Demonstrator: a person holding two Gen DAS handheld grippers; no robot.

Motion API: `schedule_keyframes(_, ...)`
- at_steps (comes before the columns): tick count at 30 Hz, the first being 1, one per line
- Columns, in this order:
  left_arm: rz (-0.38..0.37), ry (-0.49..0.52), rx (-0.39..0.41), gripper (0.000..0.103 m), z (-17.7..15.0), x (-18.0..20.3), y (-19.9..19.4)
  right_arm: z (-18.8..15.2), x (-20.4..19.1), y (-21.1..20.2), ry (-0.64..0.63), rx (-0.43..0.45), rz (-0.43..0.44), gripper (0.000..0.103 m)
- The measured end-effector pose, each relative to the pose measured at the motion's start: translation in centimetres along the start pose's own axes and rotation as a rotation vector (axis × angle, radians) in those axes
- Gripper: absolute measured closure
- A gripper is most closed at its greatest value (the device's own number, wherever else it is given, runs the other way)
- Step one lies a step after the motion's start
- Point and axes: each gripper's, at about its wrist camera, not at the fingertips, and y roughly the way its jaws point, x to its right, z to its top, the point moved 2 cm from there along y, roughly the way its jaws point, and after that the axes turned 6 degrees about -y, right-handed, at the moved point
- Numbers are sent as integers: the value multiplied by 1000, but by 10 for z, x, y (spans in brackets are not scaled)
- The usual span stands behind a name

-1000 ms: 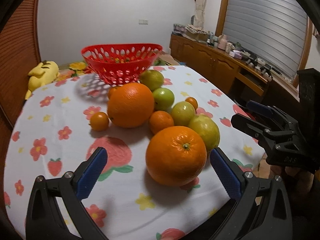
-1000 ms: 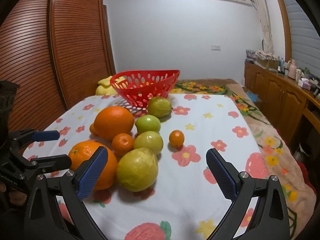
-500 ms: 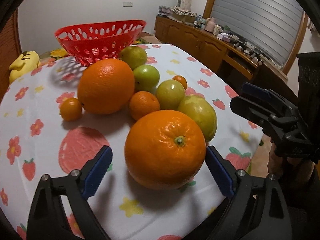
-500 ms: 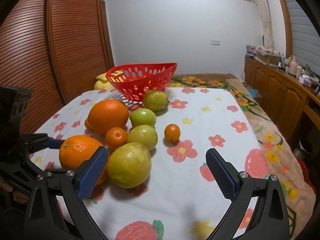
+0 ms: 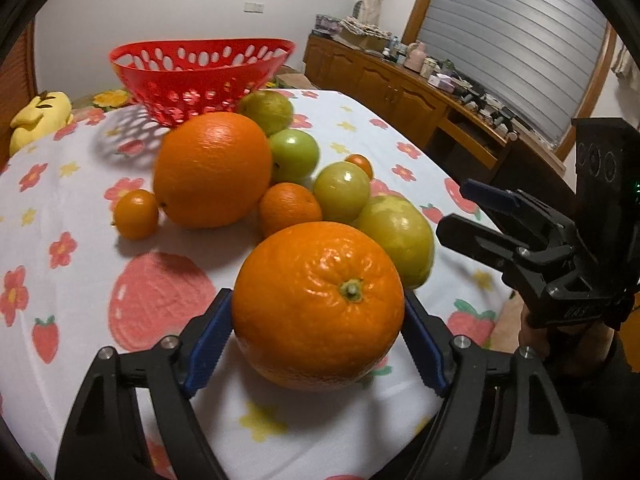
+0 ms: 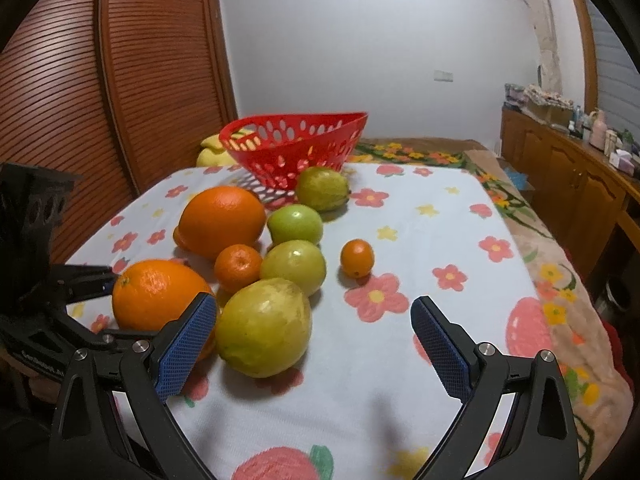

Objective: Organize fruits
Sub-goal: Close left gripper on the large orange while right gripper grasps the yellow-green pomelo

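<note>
My left gripper (image 5: pixel 318 338) has its blue pads against both sides of a large orange (image 5: pixel 318 304) that rests on the cloth at the table's near edge; the same orange shows in the right wrist view (image 6: pixel 158 294). A yellow-green fruit (image 6: pixel 264 326) lies beside it. My right gripper (image 6: pixel 314 344) is open and empty just in front of that fruit. Behind lie a second large orange (image 5: pixel 212 168), a mandarin (image 5: pixel 289 209), green fruits (image 5: pixel 341 190) and small oranges (image 5: pixel 135 214). An empty red basket (image 5: pixel 200 72) stands at the far end.
The table has a white floral cloth (image 6: pixel 420 240). A yellow plush toy (image 5: pixel 36 118) lies beyond the far left edge. A wooden sideboard (image 5: pixel 420 92) runs along the right, a slatted wooden door (image 6: pixel 120 80) on the left.
My left gripper moved forward around the near large orange and its jaws closed onto the fruit's sides. My right gripper drifted slightly nearer the yellow-green fruit and stayed open.
</note>
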Motion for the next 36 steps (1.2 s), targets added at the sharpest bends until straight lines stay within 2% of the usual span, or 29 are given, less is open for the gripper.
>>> schedule_keyframes(12,51,-26,97,24,6,-15,-26,-5,-17,29,-12,-77,102,11)
schedule_keyframes(20,62,-47,132,24,11,-22,-37,-9,-21,40,-15,-111,124,17)
schedule_keyframes(26,68,-56,152,24,15,-24,-43,-10,-23,47,-13,-135,134,26)
schedule_keyframes(28,70,-59,156,24,15,-25,-44,-12,-24,48,-14,-144,140,36)
schedule_keyframes(33,73,-67,169,24,18,-27,-48,-13,-27,44,-22,-131,123,36)
schedule_keyframes(36,78,-69,181,24,22,-28,-53,-10,-29,40,-26,-116,145,36)
